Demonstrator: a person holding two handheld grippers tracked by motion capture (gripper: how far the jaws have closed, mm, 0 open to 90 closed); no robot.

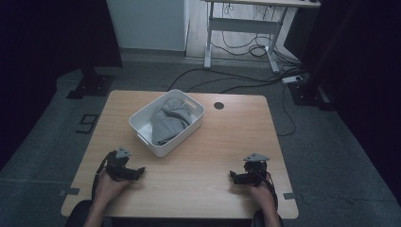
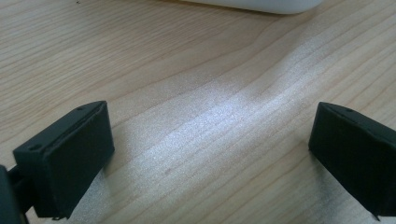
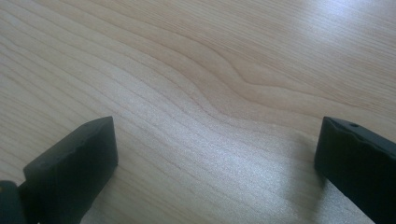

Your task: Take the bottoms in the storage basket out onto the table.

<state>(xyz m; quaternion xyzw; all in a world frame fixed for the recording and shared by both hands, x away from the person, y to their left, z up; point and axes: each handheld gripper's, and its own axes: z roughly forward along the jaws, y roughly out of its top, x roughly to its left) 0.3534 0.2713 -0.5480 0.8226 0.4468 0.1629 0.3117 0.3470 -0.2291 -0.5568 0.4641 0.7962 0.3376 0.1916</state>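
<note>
A white plastic basket (image 1: 142, 124) stands on the wooden table (image 1: 222, 142), a little left of its middle, with a crumpled grey cloth (image 1: 168, 122) inside it. My left gripper (image 1: 140, 173) rests near the front left of the table, in front of the basket, and is open with bare wood between its jaws (image 2: 212, 154). The basket's white rim (image 2: 261, 4) lies just beyond it. At the front right, my right gripper (image 1: 232, 177) is open too, nothing between its jaws (image 3: 215, 163). Both point toward the table's middle.
A round cable hole (image 1: 218, 105) sits near the table's far edge. Beyond the table are a desk frame (image 1: 246, 28) and cables (image 1: 246, 78) on the grey floor. Dark stands flank the table at left (image 1: 92, 82) and right (image 1: 307, 90).
</note>
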